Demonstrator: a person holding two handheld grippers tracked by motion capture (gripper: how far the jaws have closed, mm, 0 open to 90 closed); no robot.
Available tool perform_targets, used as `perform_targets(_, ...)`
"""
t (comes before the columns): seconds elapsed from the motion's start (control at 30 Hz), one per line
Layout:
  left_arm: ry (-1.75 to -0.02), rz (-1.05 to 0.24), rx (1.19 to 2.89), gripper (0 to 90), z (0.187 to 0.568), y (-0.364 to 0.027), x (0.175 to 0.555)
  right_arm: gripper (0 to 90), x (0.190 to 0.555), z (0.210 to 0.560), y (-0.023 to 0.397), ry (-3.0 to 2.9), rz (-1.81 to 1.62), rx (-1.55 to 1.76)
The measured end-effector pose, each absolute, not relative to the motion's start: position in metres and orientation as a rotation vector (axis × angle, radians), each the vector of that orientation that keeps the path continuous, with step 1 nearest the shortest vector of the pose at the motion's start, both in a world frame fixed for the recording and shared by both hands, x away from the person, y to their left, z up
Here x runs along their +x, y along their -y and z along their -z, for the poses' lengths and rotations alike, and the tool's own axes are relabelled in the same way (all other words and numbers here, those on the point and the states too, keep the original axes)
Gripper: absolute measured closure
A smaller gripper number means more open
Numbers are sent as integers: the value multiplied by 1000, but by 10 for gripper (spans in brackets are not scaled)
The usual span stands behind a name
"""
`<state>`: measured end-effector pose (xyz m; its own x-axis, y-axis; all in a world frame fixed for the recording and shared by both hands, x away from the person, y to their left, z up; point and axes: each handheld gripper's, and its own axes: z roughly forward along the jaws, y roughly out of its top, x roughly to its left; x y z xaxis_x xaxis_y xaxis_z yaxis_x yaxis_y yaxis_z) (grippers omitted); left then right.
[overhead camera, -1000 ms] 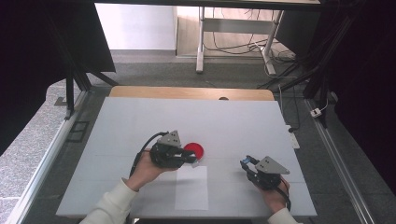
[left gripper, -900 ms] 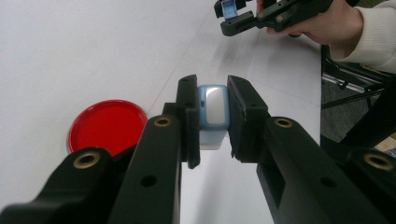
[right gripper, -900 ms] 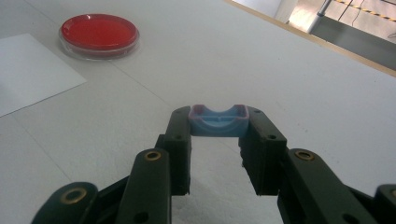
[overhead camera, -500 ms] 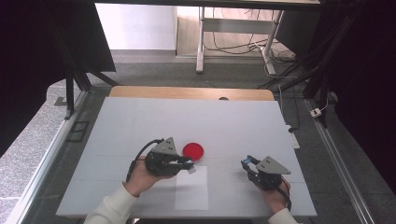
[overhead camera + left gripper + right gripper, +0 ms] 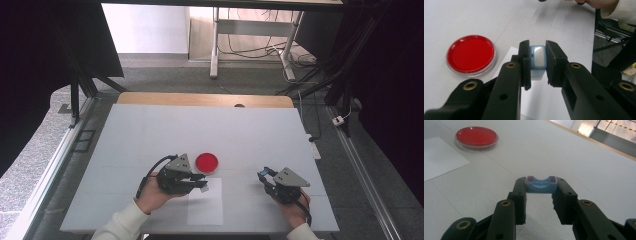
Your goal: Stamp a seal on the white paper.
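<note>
Left fingers [image 5: 537, 65] clamp smooth pale-blue rounded block [image 5: 537, 56], right fingers [image 5: 540, 192] clamp blue scooped cap [image 5: 541, 184], glossy round red dish [image 5: 470, 54].

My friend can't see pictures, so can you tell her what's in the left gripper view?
The left gripper is shut on a small pale blue and white block, held between its two black jaws. To the left, a round red dish sits on the white table, beside a white sheet of paper under the gripper.

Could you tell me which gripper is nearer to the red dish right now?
Left. The left gripper sits just below the red dish; the right gripper is well off to its right.
</note>
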<state>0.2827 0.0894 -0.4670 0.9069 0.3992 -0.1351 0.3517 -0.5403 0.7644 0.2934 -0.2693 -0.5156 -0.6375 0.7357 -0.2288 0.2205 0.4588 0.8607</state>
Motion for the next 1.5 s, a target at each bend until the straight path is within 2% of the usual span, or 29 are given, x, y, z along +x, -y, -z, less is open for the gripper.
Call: perform_targets(1.5, -509, -121, 2298, 748, 496, -72, 281, 641, 293, 516, 269, -2126, -1118, 789)
